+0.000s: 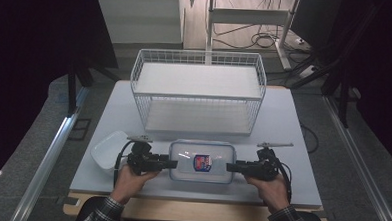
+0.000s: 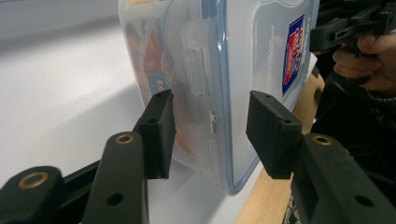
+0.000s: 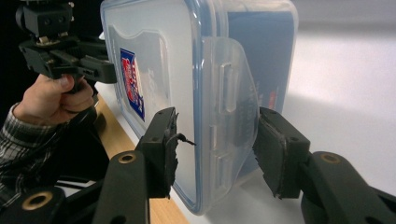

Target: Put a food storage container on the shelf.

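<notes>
Plaid sleeves and two hands came in at the near edge of the table (image 1: 288, 119), each hand holding a black gripper level against one end of a clear plastic container (image 1: 202, 162) that lay flat near the front edge. The left gripper (image 1: 173, 164) had its jaws spread around the left end clasp, the lid side between them; one pad sat close by the container's wall, the other stood off the lid, and I could not tell for sure whether either pad was pressing. The right gripper (image 1: 230, 166) straddled the right end clasp (image 3: 229, 93) the same way, its frayed pads (image 3: 169, 149) very close to the plastic, contact just as hard to judge. Whatever was inside showed only as orange and dark shapes through the cloudy wall. A red and blue label (image 1: 202, 162) sat on the lid, its print too small to read. Beside the left gripper lay a white tub (image 1: 106, 151), partly covered by it. Behind stood a white wire basket (image 1: 199, 88).
</notes>
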`<state>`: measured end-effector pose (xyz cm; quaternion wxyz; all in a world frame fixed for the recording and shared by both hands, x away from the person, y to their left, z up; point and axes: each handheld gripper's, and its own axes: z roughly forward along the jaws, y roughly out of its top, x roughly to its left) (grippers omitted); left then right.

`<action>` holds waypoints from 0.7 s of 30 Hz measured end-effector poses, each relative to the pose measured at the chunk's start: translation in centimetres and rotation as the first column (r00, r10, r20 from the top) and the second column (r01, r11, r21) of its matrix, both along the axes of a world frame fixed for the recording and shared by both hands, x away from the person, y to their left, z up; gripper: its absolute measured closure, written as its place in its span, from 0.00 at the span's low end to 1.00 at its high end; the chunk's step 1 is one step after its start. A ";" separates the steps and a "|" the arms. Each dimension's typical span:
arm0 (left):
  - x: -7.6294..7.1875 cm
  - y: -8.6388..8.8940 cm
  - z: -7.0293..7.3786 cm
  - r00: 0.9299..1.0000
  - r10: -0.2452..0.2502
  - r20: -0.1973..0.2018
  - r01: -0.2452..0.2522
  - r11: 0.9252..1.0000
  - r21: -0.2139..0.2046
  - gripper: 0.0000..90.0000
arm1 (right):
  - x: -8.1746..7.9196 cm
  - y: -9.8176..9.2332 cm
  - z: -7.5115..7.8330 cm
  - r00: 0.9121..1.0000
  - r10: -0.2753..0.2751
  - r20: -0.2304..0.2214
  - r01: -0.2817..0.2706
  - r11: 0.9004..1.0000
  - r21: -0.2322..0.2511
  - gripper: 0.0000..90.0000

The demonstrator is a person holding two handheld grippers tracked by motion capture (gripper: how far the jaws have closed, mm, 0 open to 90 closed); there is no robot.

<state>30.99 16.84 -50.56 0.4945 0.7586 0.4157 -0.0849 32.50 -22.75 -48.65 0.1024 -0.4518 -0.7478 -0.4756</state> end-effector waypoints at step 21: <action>1.6 2.2 10.5 0.980 0.082 0.181 -0.077 0.996 -0.039 0.59 | 2.9 1.6 8.7 0.985 0.041 0.165 -0.054 0.996 0.072 0.58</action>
